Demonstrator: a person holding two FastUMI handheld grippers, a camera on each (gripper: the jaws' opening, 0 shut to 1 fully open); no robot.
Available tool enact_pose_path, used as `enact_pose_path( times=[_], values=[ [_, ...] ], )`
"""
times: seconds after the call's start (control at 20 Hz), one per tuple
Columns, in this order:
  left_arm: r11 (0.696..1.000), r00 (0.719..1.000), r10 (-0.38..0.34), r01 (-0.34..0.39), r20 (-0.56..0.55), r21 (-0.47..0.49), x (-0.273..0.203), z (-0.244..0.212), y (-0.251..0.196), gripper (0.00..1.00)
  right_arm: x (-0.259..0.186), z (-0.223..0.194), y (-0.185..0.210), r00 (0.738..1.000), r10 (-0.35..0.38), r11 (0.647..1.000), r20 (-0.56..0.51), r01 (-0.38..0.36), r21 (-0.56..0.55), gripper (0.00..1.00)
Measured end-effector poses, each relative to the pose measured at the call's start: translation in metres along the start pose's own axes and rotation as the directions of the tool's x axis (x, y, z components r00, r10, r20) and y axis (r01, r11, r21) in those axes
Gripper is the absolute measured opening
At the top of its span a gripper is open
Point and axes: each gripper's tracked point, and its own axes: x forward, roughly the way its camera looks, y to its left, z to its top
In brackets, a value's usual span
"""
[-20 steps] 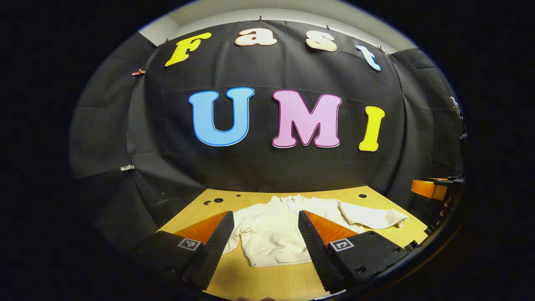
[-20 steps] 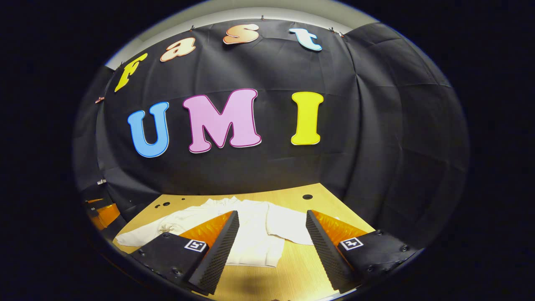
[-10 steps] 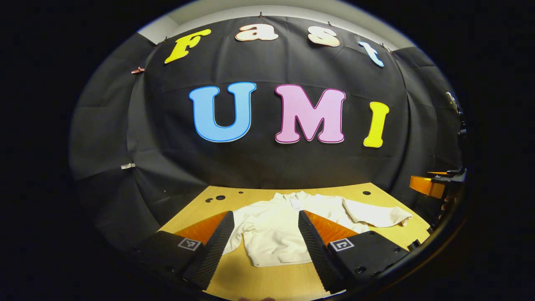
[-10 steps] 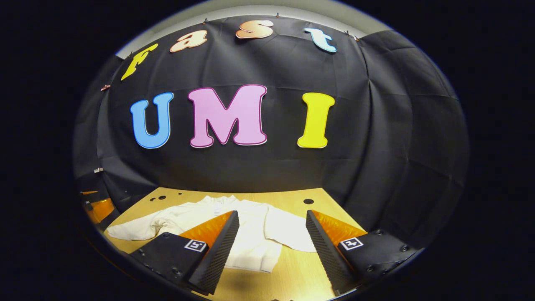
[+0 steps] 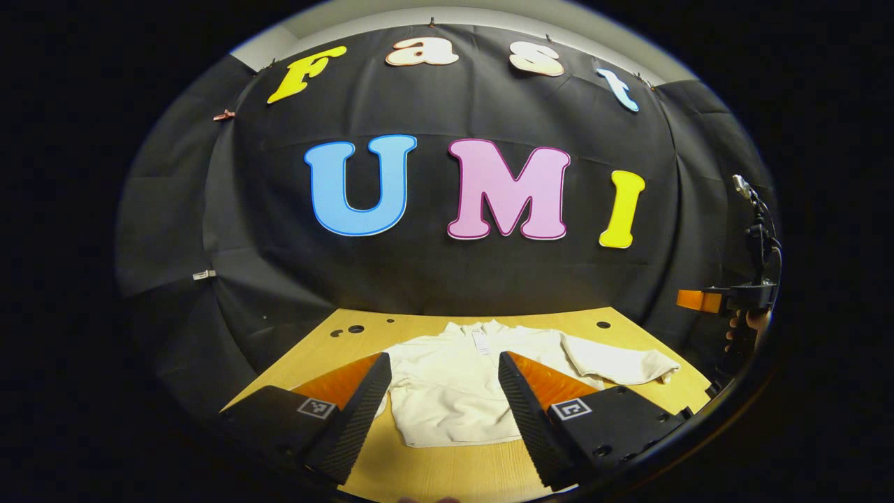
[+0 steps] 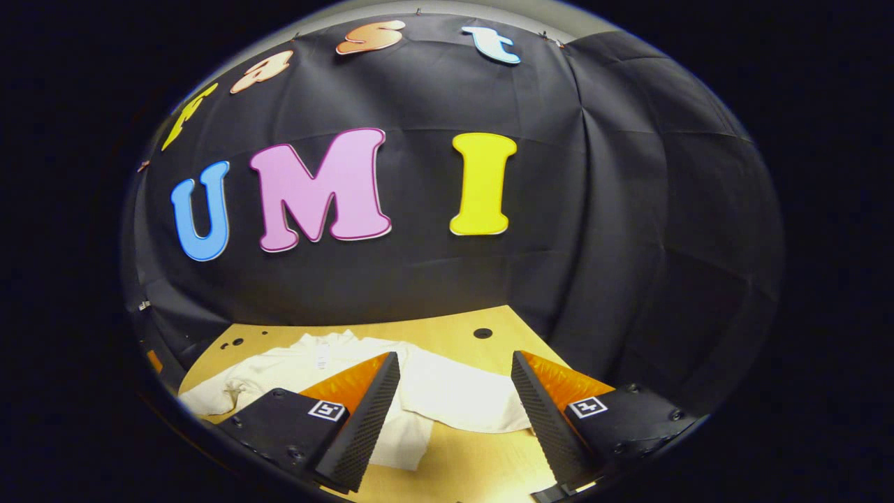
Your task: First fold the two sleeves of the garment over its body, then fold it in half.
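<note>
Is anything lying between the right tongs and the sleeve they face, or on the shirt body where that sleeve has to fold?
Nothing visible. The right tongs are open, with the sleeve spread on the wooden table straight ahead. The body of the white garment lies flat with nothing on it.

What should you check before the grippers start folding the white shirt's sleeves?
1. Garment lies spread on the wooden table: ok.
2. Left gripper open and holding nothing: ok.
3. Right gripper open and holding nothing: ok.
4. Right sleeve lies straight out, in line with the right gripper's open fingers: ok.
5. Left sleeve looks bunched at its end: not ok.
6. Sleeves folded over the body: not ok, both still lie out to the sides.
</note>
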Motion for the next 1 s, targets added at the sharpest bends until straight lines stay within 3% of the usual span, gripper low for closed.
enact_pose_path(
  times=[0.2, 0.45, 1.0],
  values=[
    [1.000, 0.999, 0.019, -0.019, -0.028, -0.011, 0.007, -0.010, -0.002, 0.96, 0.030, -0.028, -0.037, 0.992, -0.071, 0.997, -0.100, 0.071, -0.010, 0.99],
    [0.998, 0.996, 0.051, -0.052, -0.074, -0.019, 0.021, -0.025, -0.004, 0.96, 0.066, -0.076, -0.074, 0.961, -0.119, 0.992, -0.249, 0.126, 0.013, 0.99],
    [0.990, 0.973, 0.133, -0.141, -0.189, -0.027, 0.055, -0.057, -0.018, 0.96, 0.127, -0.187, -0.125, 0.843, -0.134, 0.985, -0.521, 0.171, 0.024, 0.99]
  ],
)
